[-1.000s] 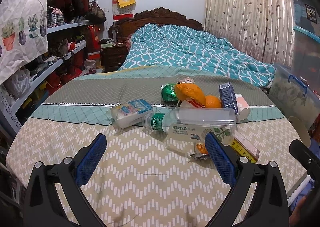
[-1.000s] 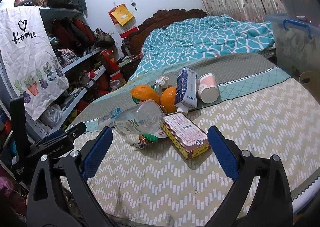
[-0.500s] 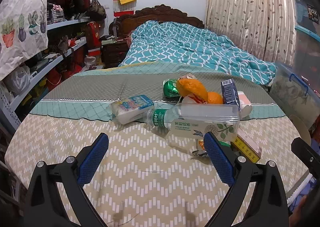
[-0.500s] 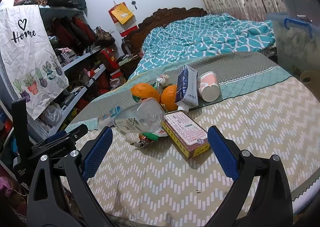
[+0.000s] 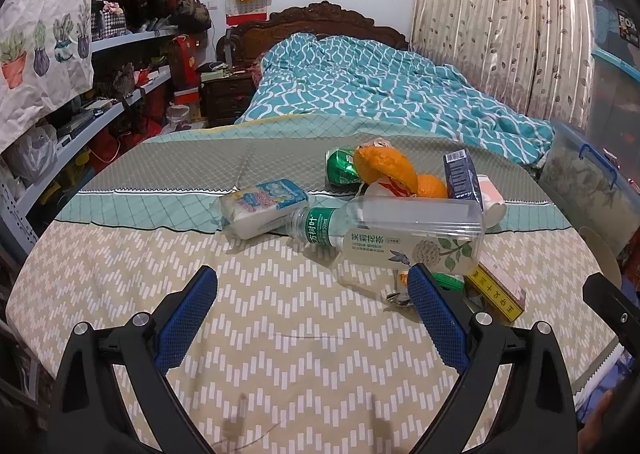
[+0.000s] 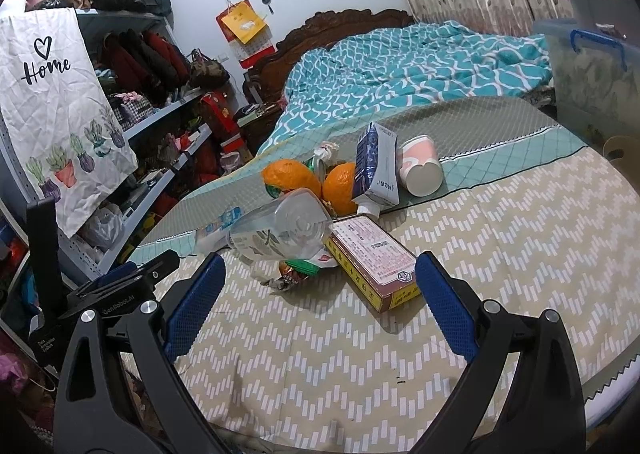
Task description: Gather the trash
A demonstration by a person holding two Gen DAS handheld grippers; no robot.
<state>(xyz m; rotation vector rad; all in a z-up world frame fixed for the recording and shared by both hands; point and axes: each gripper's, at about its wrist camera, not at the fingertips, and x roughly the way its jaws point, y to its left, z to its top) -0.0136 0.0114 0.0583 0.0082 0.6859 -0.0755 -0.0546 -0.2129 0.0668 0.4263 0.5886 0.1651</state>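
Note:
A pile of trash lies on the cloth-covered table (image 5: 120, 274). A clear plastic bottle (image 5: 396, 234) lies on its side; it also shows in the right wrist view (image 6: 280, 230). Around it are a tissue pack (image 5: 264, 205), a green can (image 5: 340, 169), orange peels (image 5: 388, 165), a blue carton (image 5: 460, 173), a paper cup (image 6: 420, 165), a flat yellow-edged box (image 6: 372, 258) and crumpled wrappers (image 6: 296, 274). My left gripper (image 5: 312, 314) is open and empty, short of the bottle. My right gripper (image 6: 320, 298) is open and empty, just before the wrappers and box.
Cluttered shelves (image 5: 100, 101) run along the left. A bed with a teal quilt (image 5: 380, 93) stands behind the table. A clear storage bin (image 5: 588, 181) sits at the right. The left gripper's body (image 6: 100, 294) shows at the left of the right wrist view.
Both grippers have drawn back slightly and tilted; the pile sits a little farther and higher in view. Nothing on the table has moved.

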